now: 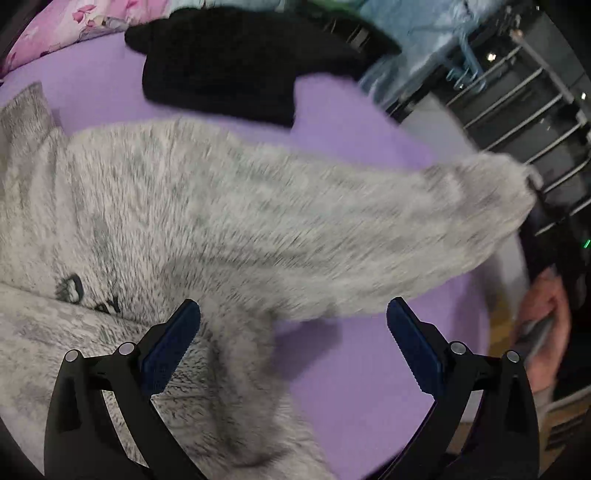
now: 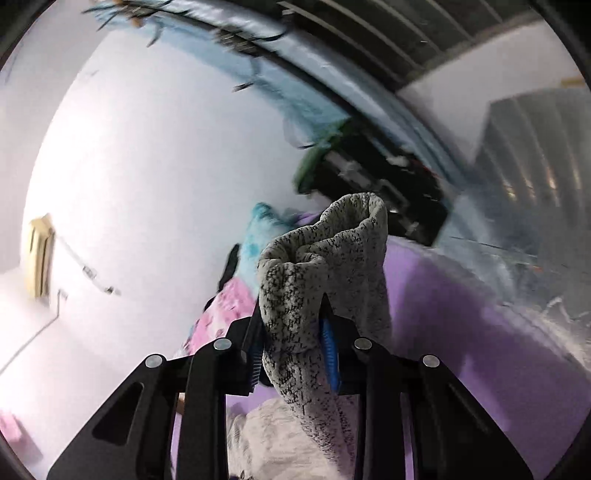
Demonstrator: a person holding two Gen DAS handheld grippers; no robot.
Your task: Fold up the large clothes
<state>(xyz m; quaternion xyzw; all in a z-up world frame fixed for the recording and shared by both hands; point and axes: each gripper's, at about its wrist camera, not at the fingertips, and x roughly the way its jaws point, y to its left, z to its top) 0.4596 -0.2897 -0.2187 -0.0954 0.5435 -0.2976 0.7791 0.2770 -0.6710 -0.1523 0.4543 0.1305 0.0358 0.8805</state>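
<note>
A fuzzy grey sweater (image 1: 155, 206) lies spread on the purple bed sheet (image 1: 369, 354). One long sleeve (image 1: 369, 229) stretches out to the right, its cuff lifted at the bed's edge. My left gripper (image 1: 293, 317) is open and empty, hovering above the sweater near where the sleeve joins the body. My right gripper (image 2: 291, 343) is shut on the sleeve cuff (image 2: 325, 266), which bunches up above the fingers and hangs below them. The sweater body (image 2: 280, 439) shows beneath it.
A black garment (image 1: 236, 62) lies at the far side of the bed, with a pink floral pillow (image 1: 66, 33) at the back left and light blue cloth (image 1: 417, 26) behind. A dark metal rack (image 1: 524, 96) stands beyond the bed's right edge. A white wall (image 2: 140, 184) fills the right wrist view.
</note>
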